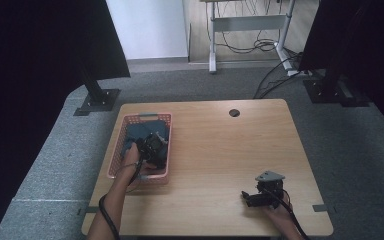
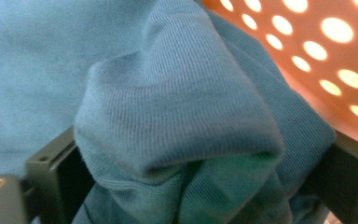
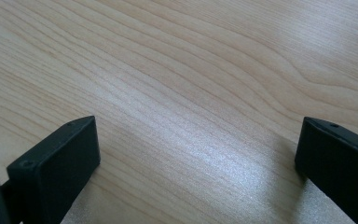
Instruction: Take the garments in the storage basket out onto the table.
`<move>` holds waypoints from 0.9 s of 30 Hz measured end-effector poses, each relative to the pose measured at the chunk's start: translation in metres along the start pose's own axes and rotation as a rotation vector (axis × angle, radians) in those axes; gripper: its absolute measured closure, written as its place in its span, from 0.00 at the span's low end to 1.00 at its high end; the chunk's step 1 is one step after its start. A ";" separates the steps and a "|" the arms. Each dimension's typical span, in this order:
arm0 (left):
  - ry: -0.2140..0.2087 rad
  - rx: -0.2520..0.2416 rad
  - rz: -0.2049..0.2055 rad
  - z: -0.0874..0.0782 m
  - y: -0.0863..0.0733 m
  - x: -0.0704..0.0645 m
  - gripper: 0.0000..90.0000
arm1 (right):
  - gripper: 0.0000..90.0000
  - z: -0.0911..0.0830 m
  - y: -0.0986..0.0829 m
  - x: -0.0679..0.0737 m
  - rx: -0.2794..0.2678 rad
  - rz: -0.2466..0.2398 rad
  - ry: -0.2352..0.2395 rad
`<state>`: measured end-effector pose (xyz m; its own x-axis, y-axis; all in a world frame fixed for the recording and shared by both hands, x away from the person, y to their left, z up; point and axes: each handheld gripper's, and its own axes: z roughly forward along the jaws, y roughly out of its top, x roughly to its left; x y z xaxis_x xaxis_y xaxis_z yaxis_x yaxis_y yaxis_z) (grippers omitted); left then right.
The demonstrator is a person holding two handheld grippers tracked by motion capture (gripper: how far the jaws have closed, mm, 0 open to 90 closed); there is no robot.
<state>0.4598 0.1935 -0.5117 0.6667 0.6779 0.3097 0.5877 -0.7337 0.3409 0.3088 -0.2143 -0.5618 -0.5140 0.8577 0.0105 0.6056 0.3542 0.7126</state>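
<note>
A blue knit cloth (image 2: 177,93) lies bunched in a pink perforated basket (image 1: 145,116) on the left part of the table; the cloth (image 1: 136,132) looks dark from above. My left gripper (image 1: 152,145) reaches down into the basket. In the left gripper view its jaws stand wide apart, and a thick fold of the cloth fills the gap of the left gripper (image 2: 200,154). The basket wall (image 2: 335,56) glows orange behind it. My right gripper (image 1: 246,196) rests low over the table's near right part. The right gripper (image 3: 198,140) is open over bare wood.
The wooden table (image 1: 220,145) has a round cable hole (image 1: 234,112) at the back middle. Dark curtains hang at both sides. A desk frame with cables (image 1: 250,30) stands on the floor beyond.
</note>
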 end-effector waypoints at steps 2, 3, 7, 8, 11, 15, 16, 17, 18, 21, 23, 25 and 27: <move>0.008 -0.004 -0.002 0.000 0.000 0.000 0.12 | 0.00 0.000 0.000 0.000 0.000 -0.001 0.000; 0.012 -0.008 -0.006 0.000 0.000 0.000 0.16 | 0.00 0.000 0.000 0.000 0.000 -0.001 0.000; 0.026 -0.020 -0.013 -0.001 -0.002 0.001 0.22 | 0.00 0.000 0.000 0.000 0.000 0.000 0.000; 0.029 -0.025 -0.016 -0.001 -0.002 0.001 0.24 | 0.00 0.000 0.000 0.000 0.000 0.000 0.000; 0.039 -0.035 -0.019 -0.002 -0.002 0.002 0.31 | 0.00 0.000 0.000 0.000 0.000 0.000 0.000; 0.048 -0.056 -0.027 -0.004 -0.003 0.003 0.39 | 0.00 0.000 0.000 0.000 -0.001 0.001 -0.001; 0.050 -0.062 -0.021 -0.005 -0.003 0.003 0.41 | 0.00 0.000 0.000 0.000 0.000 0.000 0.000; 0.055 -0.070 -0.021 -0.006 -0.004 0.002 0.43 | 0.00 0.000 0.000 0.000 0.000 0.000 0.000; 0.058 -0.079 -0.022 -0.007 -0.004 0.002 0.45 | 0.00 0.000 0.000 0.000 0.000 0.000 0.000; 0.070 -0.109 -0.025 -0.010 -0.006 0.003 0.52 | 0.00 0.000 0.000 0.000 -0.001 0.000 0.000; 0.081 -0.124 -0.021 -0.013 -0.007 0.002 0.55 | 0.00 0.000 0.000 0.000 -0.001 0.000 0.000; 0.092 -0.139 -0.019 -0.014 -0.009 0.002 0.58 | 0.00 0.000 0.000 0.000 -0.002 0.000 0.001; 0.104 -0.154 -0.015 -0.016 -0.010 0.002 0.60 | 0.00 0.000 0.000 0.000 -0.002 -0.001 0.001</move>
<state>0.4476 0.2031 -0.5001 0.6031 0.6953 0.3908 0.5146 -0.7136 0.4754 0.3084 -0.2144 -0.5618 -0.5151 0.8571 0.0107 0.6040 0.3541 0.7140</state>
